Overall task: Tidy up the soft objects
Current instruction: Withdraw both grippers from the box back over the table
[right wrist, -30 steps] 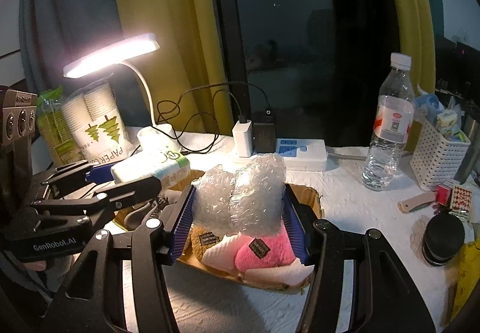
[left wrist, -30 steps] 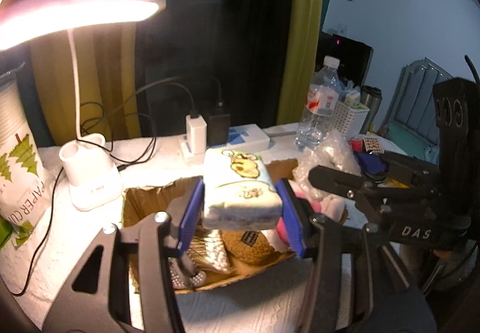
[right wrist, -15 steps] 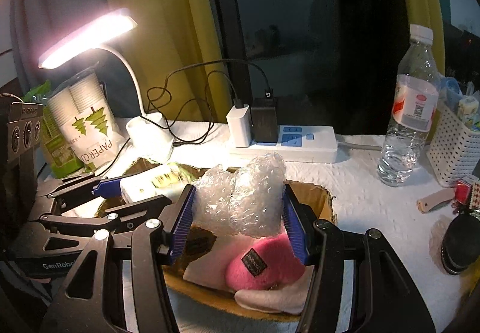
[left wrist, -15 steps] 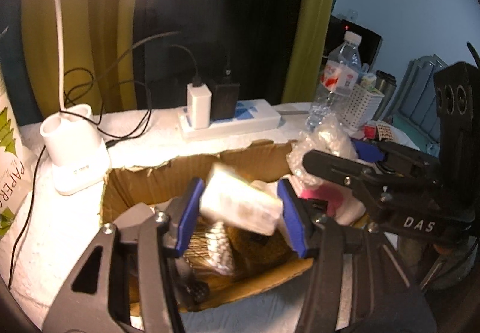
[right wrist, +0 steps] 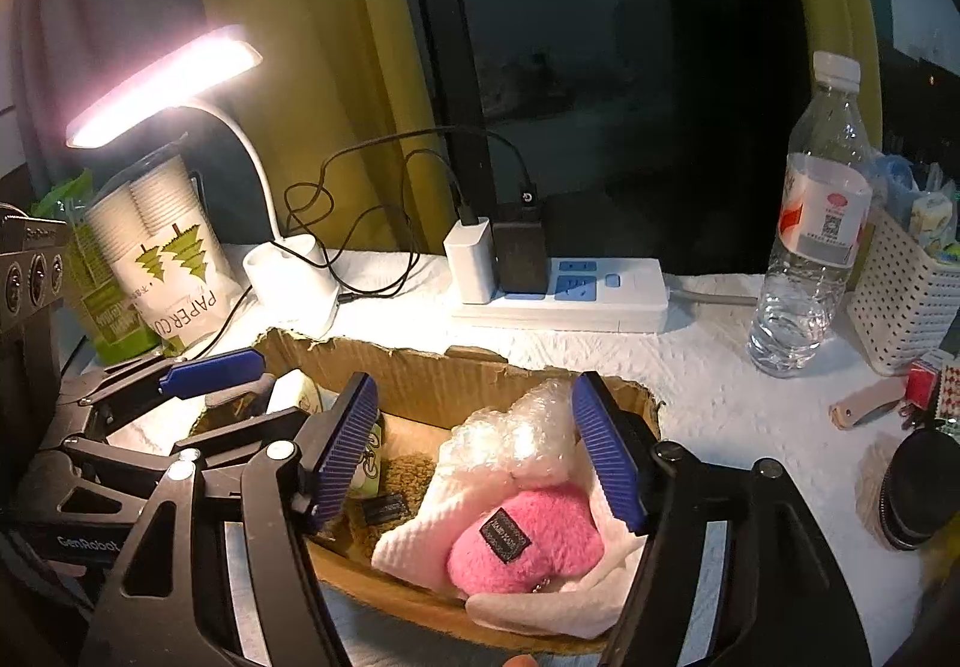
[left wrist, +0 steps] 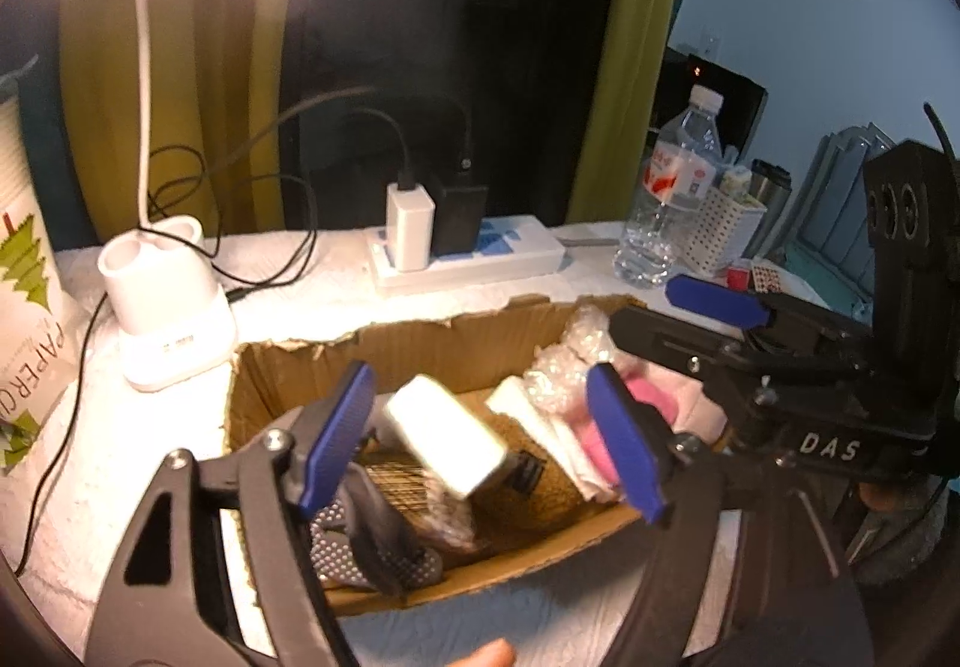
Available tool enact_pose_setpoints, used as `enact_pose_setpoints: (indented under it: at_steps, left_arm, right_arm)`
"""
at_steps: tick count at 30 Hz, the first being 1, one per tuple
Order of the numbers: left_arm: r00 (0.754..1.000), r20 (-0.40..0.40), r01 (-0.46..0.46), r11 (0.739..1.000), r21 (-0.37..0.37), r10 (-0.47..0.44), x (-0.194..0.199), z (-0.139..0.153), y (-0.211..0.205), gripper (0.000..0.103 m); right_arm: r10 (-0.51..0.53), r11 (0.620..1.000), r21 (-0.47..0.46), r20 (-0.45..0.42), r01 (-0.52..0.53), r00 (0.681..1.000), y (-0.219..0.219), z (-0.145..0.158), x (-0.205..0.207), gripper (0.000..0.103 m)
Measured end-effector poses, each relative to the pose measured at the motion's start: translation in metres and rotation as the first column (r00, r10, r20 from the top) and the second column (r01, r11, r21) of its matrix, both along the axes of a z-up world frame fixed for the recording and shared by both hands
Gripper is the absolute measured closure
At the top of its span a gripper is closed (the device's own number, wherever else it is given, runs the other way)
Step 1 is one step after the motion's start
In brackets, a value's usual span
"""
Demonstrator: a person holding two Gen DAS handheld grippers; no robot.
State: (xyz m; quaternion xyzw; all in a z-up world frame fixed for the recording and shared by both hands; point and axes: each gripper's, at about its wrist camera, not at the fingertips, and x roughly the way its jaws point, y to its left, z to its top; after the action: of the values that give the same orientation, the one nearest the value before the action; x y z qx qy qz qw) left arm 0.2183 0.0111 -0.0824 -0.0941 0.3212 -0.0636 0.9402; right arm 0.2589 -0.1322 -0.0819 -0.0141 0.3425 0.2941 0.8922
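A torn cardboard box (left wrist: 420, 349) (right wrist: 432, 385) on the white table holds soft things. My left gripper (left wrist: 486, 439) is open above the box; the white tissue pack (left wrist: 444, 436) lies loose in the box between its fingers. My right gripper (right wrist: 480, 451) is open over the box's right part; the bubble wrap (right wrist: 510, 436) (left wrist: 558, 373) rests on a white cloth (right wrist: 420, 541) beside a pink plush (right wrist: 528, 541). A brown plush (left wrist: 534, 481) lies under the pack.
A lit desk lamp (right wrist: 288, 271) and a paper cup sleeve (right wrist: 162, 271) stand at the left. A power strip with chargers (right wrist: 558, 289) lies behind the box. A water bottle (right wrist: 810, 259) and a white basket (right wrist: 900, 295) stand at the right.
Both grippers moved down over the box and opened. The tissue pack dropped from the left gripper into the box. The bubble wrap left the right gripper and lies on the cloth.
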Motion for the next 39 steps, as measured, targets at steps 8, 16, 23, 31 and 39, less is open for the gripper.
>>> enact_pose_setpoints:
  at_steps: [8, 16, 23, 31, 39]
  left_arm:
    - [0.998, 0.052, -0.022, 1.0, 0.009, 0.022, -0.023, 0.019, 0.006, 0.018]
    - [0.995, 0.091, -0.03, 0.999, 0.014, 0.028, -0.049, 0.034, 0.007, 0.018]
    - [0.992, 0.12, -0.029, 0.999, 0.018, 0.026, -0.072, 0.044, 0.006, 0.018]
    - [0.988, 0.151, -0.026, 0.999, 0.02, 0.023, -0.098, 0.054, 0.002, 0.018]
    - [0.984, 0.176, -0.015, 1.0, 0.025, 0.01, -0.125, 0.061, -0.007, 0.018]
  right_arm:
    - [-0.003, 1.0, -0.001, 0.029, 0.003, 1.0, -0.001, 0.015, -0.019, 0.032]
    - [-0.005, 1.0, -0.004, 0.061, 0.006, 0.998, -0.003, 0.031, -0.044, 0.032]
    - [-0.008, 1.0, -0.004, 0.088, 0.009, 0.996, -0.005, 0.044, -0.065, 0.032]
    - [-0.019, 1.0, -0.005, 0.112, 0.02, 0.994, -0.013, 0.054, -0.09, 0.032]
    - [-0.033, 0.999, -0.003, 0.138, 0.034, 0.99, -0.025, 0.064, -0.118, 0.032]
